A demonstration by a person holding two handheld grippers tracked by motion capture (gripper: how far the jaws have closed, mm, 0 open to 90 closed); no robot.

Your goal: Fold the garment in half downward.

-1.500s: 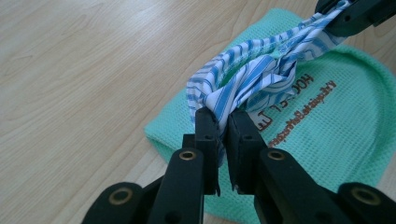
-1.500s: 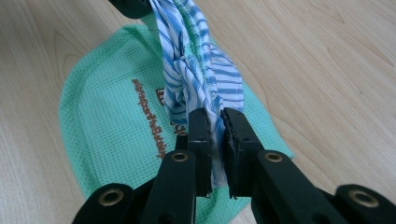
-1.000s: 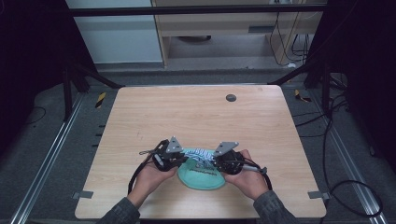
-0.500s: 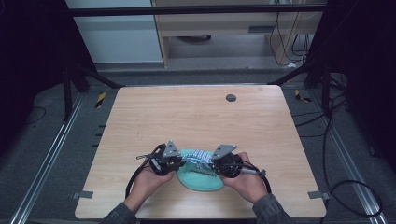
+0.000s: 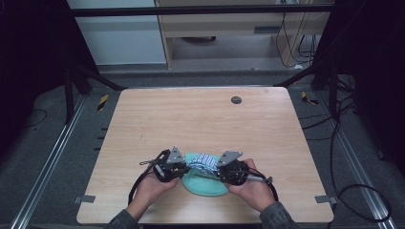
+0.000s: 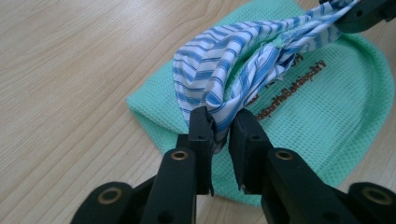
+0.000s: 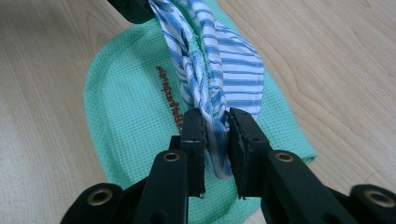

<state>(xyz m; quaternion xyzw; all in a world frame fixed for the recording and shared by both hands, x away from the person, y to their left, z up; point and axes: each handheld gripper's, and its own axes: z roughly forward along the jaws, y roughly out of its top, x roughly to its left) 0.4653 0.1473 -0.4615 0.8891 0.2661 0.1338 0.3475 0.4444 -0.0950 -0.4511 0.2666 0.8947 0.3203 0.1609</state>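
In the high view, both hands are working near the front edge of the counter [image 5: 143, 119], the left tool [image 5: 184, 167] and right tool [image 5: 220, 171] stretching a blue-striped cloth [image 5: 203, 160] between them over a green waffle cloth [image 5: 205, 183].

In the left gripper view, the left tool [image 6: 223, 126] is pinching one end of the striped cloth [image 6: 219, 65], jaws nearly closed on it. Brown lettering on the green cloth [image 6: 327, 121] is showing (too blurred to read).

In the right gripper view, the right tool [image 7: 215, 128] is clamping the other end of the striped cloth [image 7: 219, 60]. Lifting seems done; folding or placing remains.
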